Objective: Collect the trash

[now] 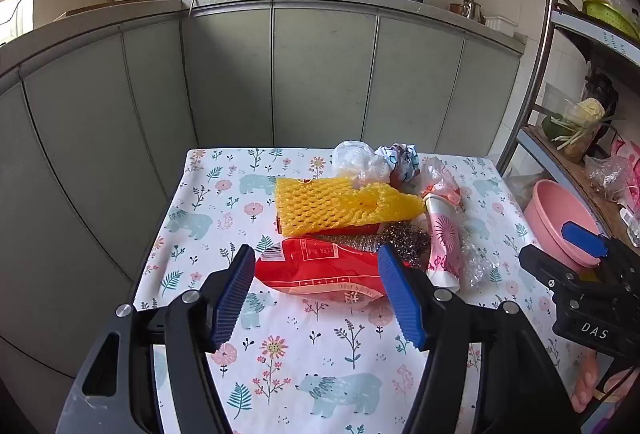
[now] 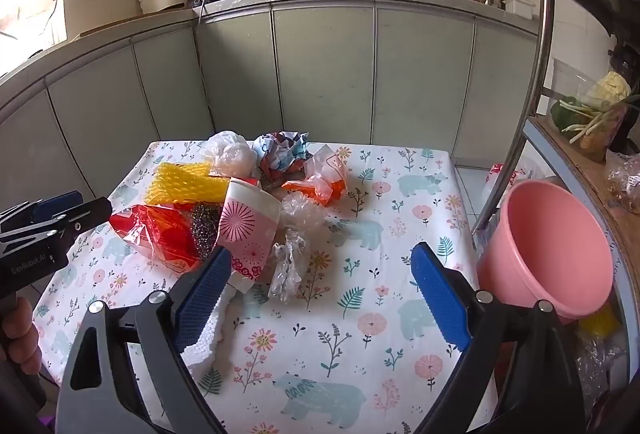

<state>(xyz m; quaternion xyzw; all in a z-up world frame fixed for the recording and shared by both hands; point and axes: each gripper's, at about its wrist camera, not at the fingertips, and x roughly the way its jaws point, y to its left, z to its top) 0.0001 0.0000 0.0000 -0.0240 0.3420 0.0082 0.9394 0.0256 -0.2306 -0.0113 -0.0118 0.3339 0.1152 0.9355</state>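
The left gripper (image 1: 316, 290) is hanging released over the near half of the tabletop (image 1: 224, 202), its ribbed blue pads framing the glossy red snack bag (image 1: 320, 270) without pressing it, probably because that flat, slippery wrapper is lying nearest and easiest to pinch; just behind it the yellow foam net (image 1: 340, 206) is sitting soft and lattice-like, with a wiry metal scourer (image 2: 202, 224) tucked against its near edge; further right a flattened pink paper cup (image 2: 248, 230) is lying on its side, touching crinkled clear plastic (image 2: 286, 270); towards the far edge a white bag (image 2: 230, 154), a crumpled printed wrapper (image 2: 284, 152) and an orange-and-clear bag (image 2: 326, 180) are bunching together; the right gripper (image 2: 320, 294) is hovering wide open and empty over bare floral cloth; off the right edge a smooth pink basin (image 2: 548, 242) is waiting, seemingly as the bin.
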